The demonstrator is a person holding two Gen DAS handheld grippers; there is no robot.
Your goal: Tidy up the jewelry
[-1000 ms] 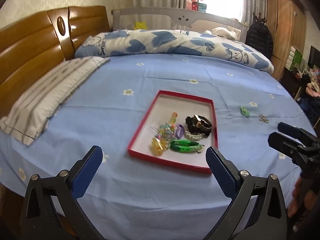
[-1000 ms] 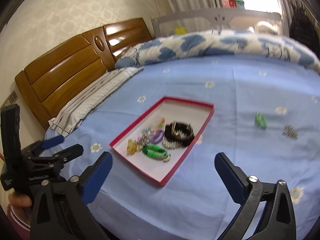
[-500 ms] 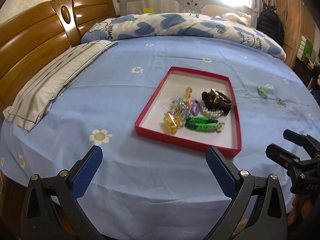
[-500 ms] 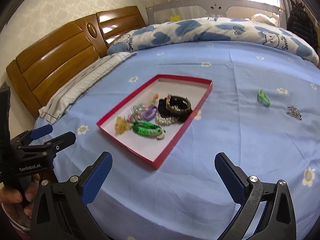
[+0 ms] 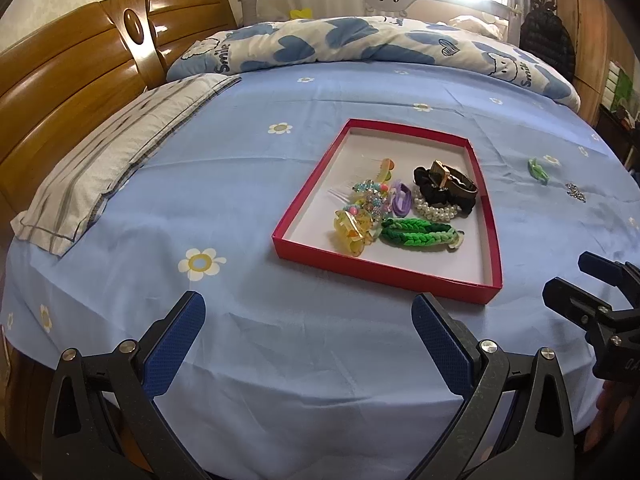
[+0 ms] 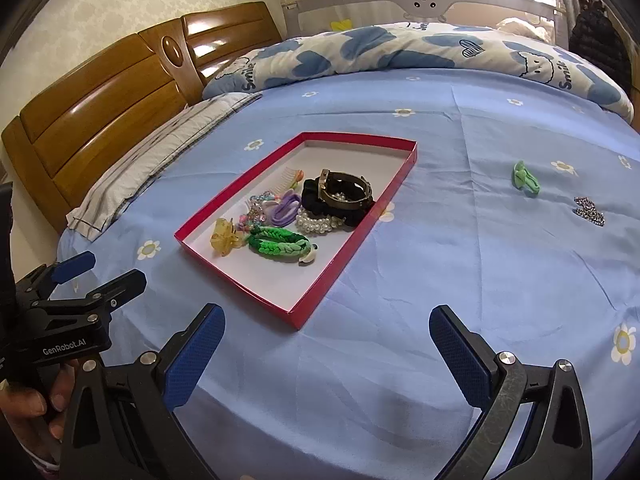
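Observation:
A red tray [image 5: 486, 295] [image 6: 412, 148] lies on the blue bed sheet and holds several pieces: a green braided band [image 5: 416, 235] [image 6: 278, 243], a yellow claw clip [image 5: 351, 232] [image 6: 225, 236], a pearl bracelet [image 5: 436, 210] [image 6: 320, 222], a black band with a gold buckle [image 5: 446, 184] [image 6: 344, 192], a purple tie [image 6: 284, 208]. A green clip [image 5: 538, 170] [image 6: 524, 178] and a sparkly piece [image 5: 576, 192] [image 6: 588, 210] lie on the sheet right of the tray. My left gripper [image 5: 308, 328] and right gripper [image 6: 326, 338] are open and empty near the bed's front edge.
A striped pillow [image 5: 120, 152] lies at the left by the wooden headboard [image 5: 80, 80]. A rolled blue-and-white quilt [image 5: 360, 48] runs along the far side. A wooden wardrobe [image 5: 592, 20] stands at the right.
Both grippers have moved closer to the bed and tilted down, so the tray looks larger and nearer. Both stay open. Nothing on the bed has moved.

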